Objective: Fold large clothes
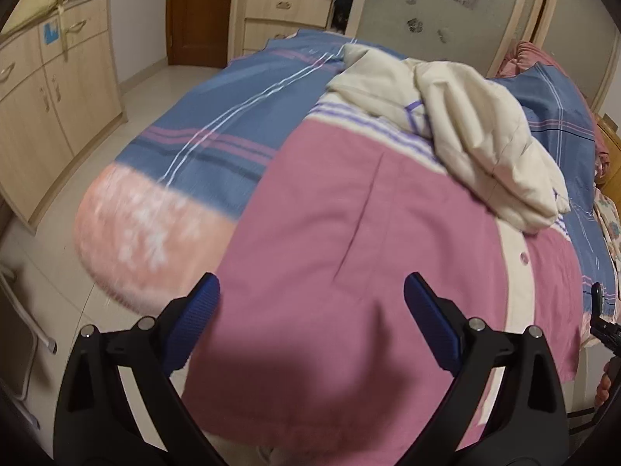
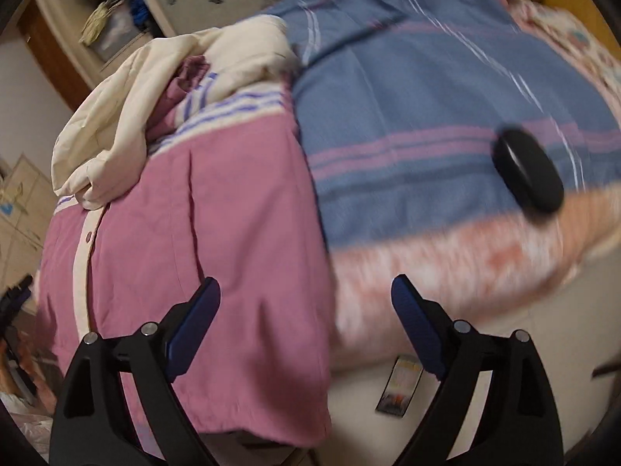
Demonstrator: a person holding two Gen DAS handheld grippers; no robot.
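A large pink jacket (image 1: pixel 368 240) with cream trim and purple stripes lies spread on the bed, its hem hanging over the near edge. Its cream sleeves and hood (image 1: pixel 477 128) are bunched on top at the far end. My left gripper (image 1: pixel 312 310) is open and empty, just above the hem at the jacket's left side. In the right wrist view the jacket (image 2: pixel 186 233) fills the left half, with the cream bunch (image 2: pixel 128 108) beyond. My right gripper (image 2: pixel 306 306) is open and empty over the jacket's right edge near the hem.
The bed has a blue plaid sheet (image 1: pixel 217 128) (image 2: pixel 427 116) over a pink floral mattress edge (image 1: pixel 139 233). A black oval object (image 2: pixel 528 171) lies on the sheet to the right. Wooden cabinets (image 1: pixel 50 89) stand left, a wardrobe (image 1: pixel 446 11) behind. A small label (image 2: pixel 399 388) shows on the mattress side.
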